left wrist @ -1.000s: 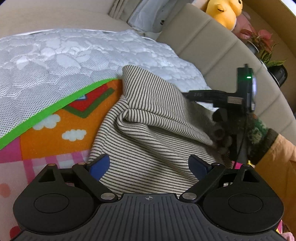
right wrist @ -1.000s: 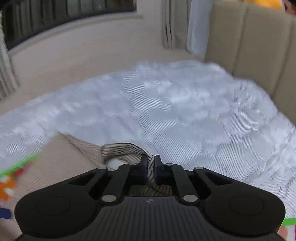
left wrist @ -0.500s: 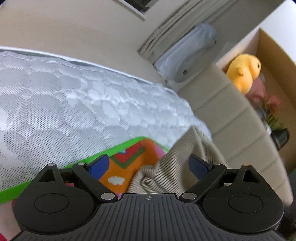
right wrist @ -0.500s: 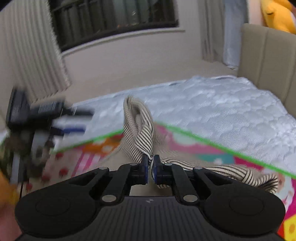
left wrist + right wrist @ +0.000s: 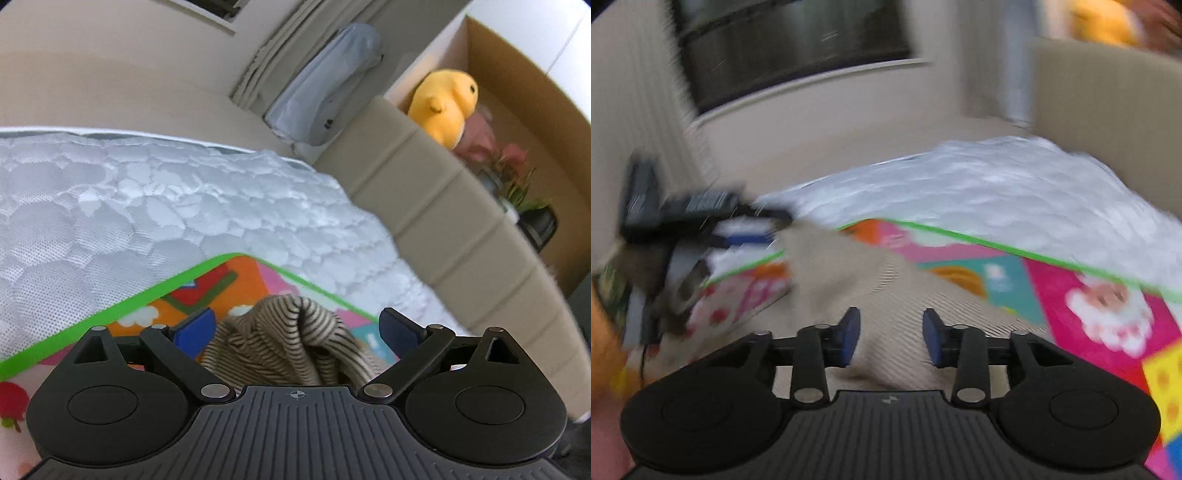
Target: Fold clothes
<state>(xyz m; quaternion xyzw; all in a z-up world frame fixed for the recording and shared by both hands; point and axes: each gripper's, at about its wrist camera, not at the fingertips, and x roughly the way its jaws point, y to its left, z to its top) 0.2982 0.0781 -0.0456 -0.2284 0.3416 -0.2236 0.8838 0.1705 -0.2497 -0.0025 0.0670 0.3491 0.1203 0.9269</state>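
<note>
Where the bright play mat [image 5: 207, 284] ends at its green border, the white quilted mattress [image 5: 147, 206] runs on bare toward the far wall, and the beige padded headboard [image 5: 436, 221] closes off the right side; in the left wrist view that leaves open mattress ahead and to the left, with a yellow plush toy [image 5: 443, 103] and a potted plant [image 5: 517, 181] behind the headboard. The striped garment [image 5: 280, 339] lies bunched on the mat near its corner, beige with thin dark stripes, humped into a rounded fold; in the right wrist view it spreads flatter [image 5: 886, 295] across the mat, though blur there softens the stripes. The left gripper [image 5: 295, 328] stands wide with its jaws closing slightly, the hump of cloth between the blue pads but pressed by neither; the right gripper [image 5: 890, 336] has its jaws opening, the garment lying beneath and between them, apparently released. At the left edge of the right wrist view, the other gripper appears only as a dark smear.
</note>
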